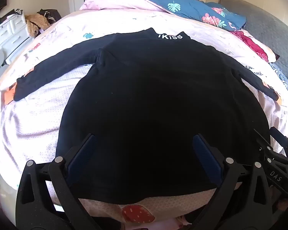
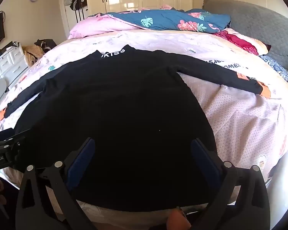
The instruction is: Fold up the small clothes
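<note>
Left wrist view shows my left gripper spread wide and empty, tilted down over the near hem of a black long-sleeved cotton top with white collar lettering. The top lies flat, face up, on a pale pink patterned bedspread, collar at the far end, both sleeves stretched out to left and right. From the right wrist view, my right gripper also stands spread wide with nothing between its pads, above the same hem. I judge the folding has not begun: the garment is laid out and I am hovering at the start. Next I should probably take a sleeve or a side edge, pinch only the cloth without catching the bedspread, and carry it across the body.
</note>
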`<state>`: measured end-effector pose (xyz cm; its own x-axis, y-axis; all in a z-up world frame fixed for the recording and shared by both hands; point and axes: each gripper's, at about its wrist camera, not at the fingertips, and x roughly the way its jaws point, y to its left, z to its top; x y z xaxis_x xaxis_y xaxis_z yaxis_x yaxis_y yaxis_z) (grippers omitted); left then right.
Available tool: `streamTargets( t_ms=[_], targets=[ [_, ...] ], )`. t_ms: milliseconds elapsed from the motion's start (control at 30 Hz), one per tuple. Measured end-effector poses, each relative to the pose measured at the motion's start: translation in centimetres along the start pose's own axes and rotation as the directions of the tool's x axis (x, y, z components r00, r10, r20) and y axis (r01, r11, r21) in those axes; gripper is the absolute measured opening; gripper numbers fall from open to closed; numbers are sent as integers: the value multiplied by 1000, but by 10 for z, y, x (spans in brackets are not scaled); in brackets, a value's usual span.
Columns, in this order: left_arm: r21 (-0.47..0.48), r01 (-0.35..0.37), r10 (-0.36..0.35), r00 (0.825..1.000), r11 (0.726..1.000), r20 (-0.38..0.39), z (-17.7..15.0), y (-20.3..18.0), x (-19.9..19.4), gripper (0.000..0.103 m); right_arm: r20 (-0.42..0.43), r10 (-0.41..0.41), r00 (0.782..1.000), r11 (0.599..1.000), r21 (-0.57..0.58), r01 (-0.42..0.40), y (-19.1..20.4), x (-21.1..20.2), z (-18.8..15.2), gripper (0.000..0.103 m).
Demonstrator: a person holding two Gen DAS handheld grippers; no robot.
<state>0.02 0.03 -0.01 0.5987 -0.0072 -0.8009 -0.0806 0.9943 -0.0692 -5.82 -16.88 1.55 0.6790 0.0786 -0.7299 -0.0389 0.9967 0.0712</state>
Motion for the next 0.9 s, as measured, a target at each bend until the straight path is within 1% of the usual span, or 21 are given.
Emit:
streamTargets(
  t_ms=[100,133,167,200,233,300,500,900],
  targets=[
    [3,3,-3,1000,1000,5,0,0,-1,94,4,-2,1000,1000,-5,3,-3,1,2,99],
    [5,4,-4,1000,1000,7,0,0,-2,94,7,-16,1000,999,-27,17,0,1,1,99],
    [2,2,-2,1000,1000,1,0,2,0,94,6,-18,1000,999,-30,18,0,1,2,99],
    [8,-9,9,1000,1000,-7,0,0,1,94,29,-19,999,999,-34,20,-1,-1,-2,99],
    [4,-1,1,1000,1000,-17,4,3,4,94,32,-21,999,999,-39,22,-1,-2,-2,99],
    [11,-6,6,1000,1000,0,1,1,1,94,37,-34,999,998,-57,36,6,-6,-2,99],
    [12,-1,1,1000,1000,3,1,-1,0,94,55,-20,998,998,-62,23,9,-10,-2,99],
    [12,1,-1,1000,1000,4,0,-1,0,94,63,-27,998,996,-81,32,13,-11,-3,99]
  ],
)
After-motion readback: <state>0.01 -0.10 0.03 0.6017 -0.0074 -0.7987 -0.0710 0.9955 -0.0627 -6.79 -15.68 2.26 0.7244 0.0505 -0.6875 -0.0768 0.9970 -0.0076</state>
